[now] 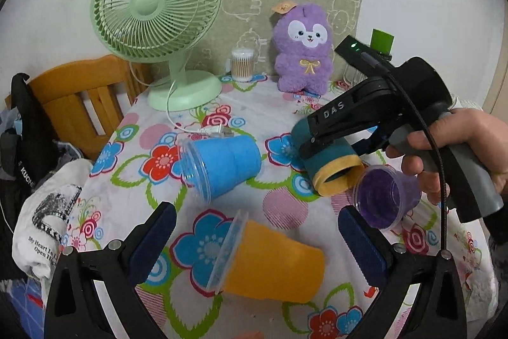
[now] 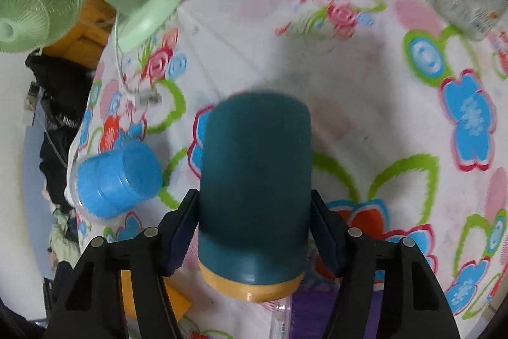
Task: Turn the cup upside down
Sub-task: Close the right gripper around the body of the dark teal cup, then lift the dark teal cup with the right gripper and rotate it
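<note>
Four cups are counted on the floral-clothed counter point(image 1: 285, 104). A teal cup point(image 2: 255, 189) with a yellow rim is carried off the cloth by the right claw point(image 2: 255, 227), clenched on its body near the rim, one pad on each side; in the left wrist view the cup is seen tilted, its mouth turned toward the camera and slightly downward. The grip near the mouth is judged to leave the closed base free to swing round, so the inversion is likely in progress rather than finished. The left claw point(image 1: 257, 231) is held released and empty, its jaws spread above the orange cup point(image 1: 273, 262), which is lying on its side; it is probably being kept ready for that cup. A blue cup point(image 1: 222, 167) and a purple cup point(image 1: 385, 196) are also lying on their sides. A green fan point(image 1: 155, 5), a purple plush toy point(image 1: 303, 50) and a tub of cotton swabs point(image 1: 243, 64) are ranged along the wall.

Writing noted: "DAS" on the right claw's arm; "My Heart Is" on white cloth point(image 1: 47, 221) at the left; further words cut off.
</note>
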### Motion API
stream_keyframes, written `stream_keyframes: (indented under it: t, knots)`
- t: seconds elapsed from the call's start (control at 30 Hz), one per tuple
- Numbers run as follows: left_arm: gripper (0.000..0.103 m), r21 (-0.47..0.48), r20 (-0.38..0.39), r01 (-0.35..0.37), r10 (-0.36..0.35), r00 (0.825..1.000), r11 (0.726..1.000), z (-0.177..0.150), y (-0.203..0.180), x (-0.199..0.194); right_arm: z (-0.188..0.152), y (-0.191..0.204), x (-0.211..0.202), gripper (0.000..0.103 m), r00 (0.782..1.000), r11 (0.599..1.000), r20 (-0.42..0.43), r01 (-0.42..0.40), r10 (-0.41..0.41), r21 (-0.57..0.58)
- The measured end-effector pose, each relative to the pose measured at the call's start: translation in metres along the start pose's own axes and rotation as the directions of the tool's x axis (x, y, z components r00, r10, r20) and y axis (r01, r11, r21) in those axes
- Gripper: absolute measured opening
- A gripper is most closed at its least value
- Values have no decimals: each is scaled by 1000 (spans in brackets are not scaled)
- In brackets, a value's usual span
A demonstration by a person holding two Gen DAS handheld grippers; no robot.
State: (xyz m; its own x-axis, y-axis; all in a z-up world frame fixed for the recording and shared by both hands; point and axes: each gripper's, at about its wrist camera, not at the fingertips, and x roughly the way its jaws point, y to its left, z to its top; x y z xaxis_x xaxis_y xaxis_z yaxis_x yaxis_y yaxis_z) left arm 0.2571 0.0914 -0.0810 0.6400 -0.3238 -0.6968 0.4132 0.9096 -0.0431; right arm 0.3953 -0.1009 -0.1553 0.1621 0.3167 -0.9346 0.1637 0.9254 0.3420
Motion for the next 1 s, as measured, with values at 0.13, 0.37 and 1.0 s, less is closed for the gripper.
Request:
stream_keyframes:
  t: [0.13,0.37,1.0]
  knots:
    - [103,-6,-6,5,-5,1000,1000,-3,0,-2,1,12,-2,68,997,996,16,74,-74,-40]
    - [103,-18,-55,14,-15,998,1000,10,-1,17,-6,30,-18,68,994,991,79,80,-72,-104]
    - [103,5,-51,44,-43,998,999,0,-12,-6,-73,68,-79,68,981,977,193,46,-5,-209]
